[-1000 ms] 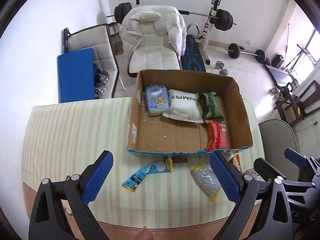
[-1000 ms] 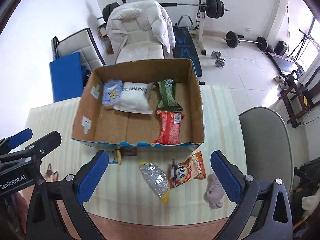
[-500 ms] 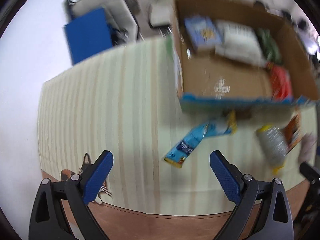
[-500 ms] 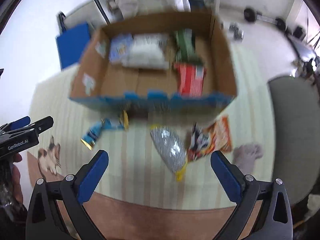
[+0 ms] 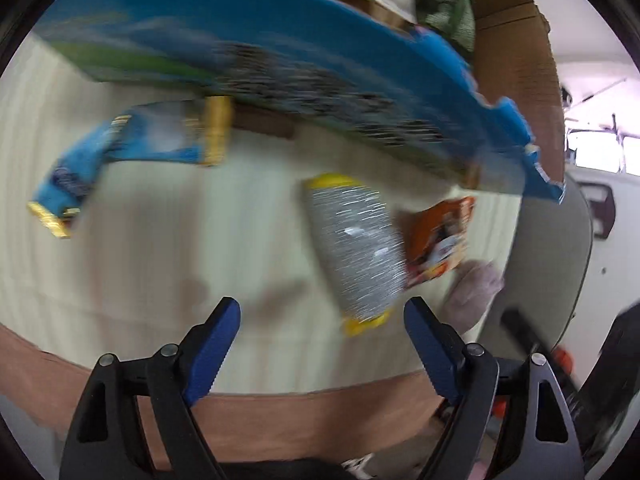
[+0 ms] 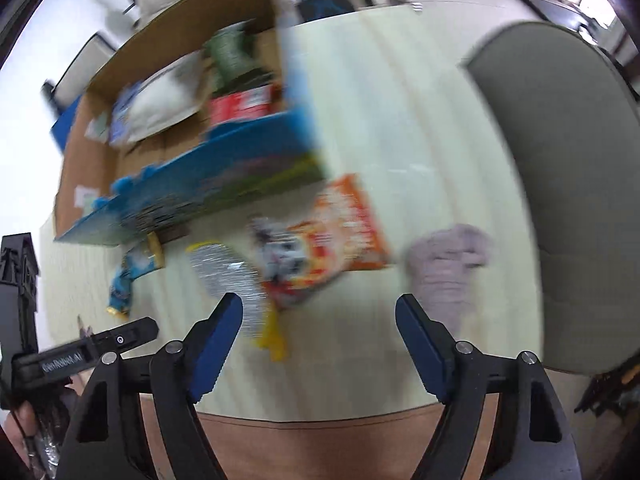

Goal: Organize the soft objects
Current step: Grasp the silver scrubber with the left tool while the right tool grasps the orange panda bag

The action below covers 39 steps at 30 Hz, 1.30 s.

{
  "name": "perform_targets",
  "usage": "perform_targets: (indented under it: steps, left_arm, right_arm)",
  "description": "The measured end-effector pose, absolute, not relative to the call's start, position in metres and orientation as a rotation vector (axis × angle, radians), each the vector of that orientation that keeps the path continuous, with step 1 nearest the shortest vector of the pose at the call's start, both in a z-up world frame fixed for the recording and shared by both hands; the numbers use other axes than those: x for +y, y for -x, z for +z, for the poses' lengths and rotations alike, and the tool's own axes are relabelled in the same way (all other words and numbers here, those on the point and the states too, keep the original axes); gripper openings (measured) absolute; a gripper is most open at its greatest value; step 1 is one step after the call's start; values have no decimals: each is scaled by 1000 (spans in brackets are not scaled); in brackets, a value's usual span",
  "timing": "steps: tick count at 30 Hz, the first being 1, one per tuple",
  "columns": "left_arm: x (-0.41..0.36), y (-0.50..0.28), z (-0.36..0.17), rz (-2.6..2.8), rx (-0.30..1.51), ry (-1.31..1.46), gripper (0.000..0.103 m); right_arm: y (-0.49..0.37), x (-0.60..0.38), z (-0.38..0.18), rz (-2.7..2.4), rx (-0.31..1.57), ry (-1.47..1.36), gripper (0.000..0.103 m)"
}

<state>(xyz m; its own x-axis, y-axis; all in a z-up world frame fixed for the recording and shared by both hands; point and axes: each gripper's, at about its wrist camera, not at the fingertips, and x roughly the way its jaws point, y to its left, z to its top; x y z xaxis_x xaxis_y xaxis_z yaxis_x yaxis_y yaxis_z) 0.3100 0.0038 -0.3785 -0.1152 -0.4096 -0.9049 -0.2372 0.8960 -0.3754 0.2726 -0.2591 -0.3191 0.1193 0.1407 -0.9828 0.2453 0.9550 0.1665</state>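
Note:
Both views are blurred by motion. My left gripper is open and empty, low over the table just in front of a silver packet with yellow ends. A blue snack packet, an orange packet and a mauve cloth lie beside it. My right gripper is open and empty, near the orange packet, the silver packet and the mauve cloth. The cardboard box holds white, green and red packets.
The box's blue front wall stands close behind the loose packets. A grey chair seat is at the table's right edge. The table's brown front edge is just under the right gripper. The left gripper's body shows at lower left.
Both grippers have dropped down and moved in close to the loose packets in front of the box. The left one has swung right toward the silver packet. Both stay open.

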Motion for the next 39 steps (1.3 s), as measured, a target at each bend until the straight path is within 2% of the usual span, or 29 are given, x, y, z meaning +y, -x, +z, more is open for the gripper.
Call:
perform_targets:
  steps: [8,9,10,11,17,23,24,25,26,30,34,36,38,39]
  left_arm:
    - [-54,-326,-411,-57,1693,344,83]
    - [-55,-326,-415,-41,1696,331,71]
    - [-52,-322,-419,-19,1697,312,54]
    - [-47,-317,-422,-3,1699,292,52]
    - [-5,-279,-427,52,1733,247,52]
    - [29,-262,-431,101,1741,329,52]
    - [35,-264,-429,100,1734,348,52]
    - [39,-265,-427,98,1723,379,52]
    - [44,-266,-424,97,1710,417,52]
    - [57,-259,-411,63,1672,536,55]
    - [53,-263,-412,38,1691,487,55]
    - [46,-271,-418,35,1720,444,55]
    - [34,-272,-430,29,1756,385,55]
    - [29,-272,-436,30,1774,357,55]
  right_arm:
    - [-254,-319,-325,-157,1472,-464,81]
    - [-255,-318,-326,-150,1471,-483,81]
    - [-258,-316,-327,-143,1467,-508,81]
    - [-260,-314,-328,-140,1461,-528,81]
    - [-285,-280,-364,-123,1449,-644,81]
    - [-301,-252,-408,-181,1476,-775,81]
    - [-302,-250,-413,-186,1472,-787,80]
    - [-302,-247,-417,-178,1470,-788,64]
    - [-302,-244,-419,-168,1483,-766,55]
    - [-299,-224,-414,-53,1566,-528,49]
    - [-277,-207,-410,76,1673,-237,49]
    - [-268,-207,-404,89,1665,-180,50]
    - [-263,-213,-398,59,1628,-188,57]
    - [-262,-217,-397,38,1618,-217,66]
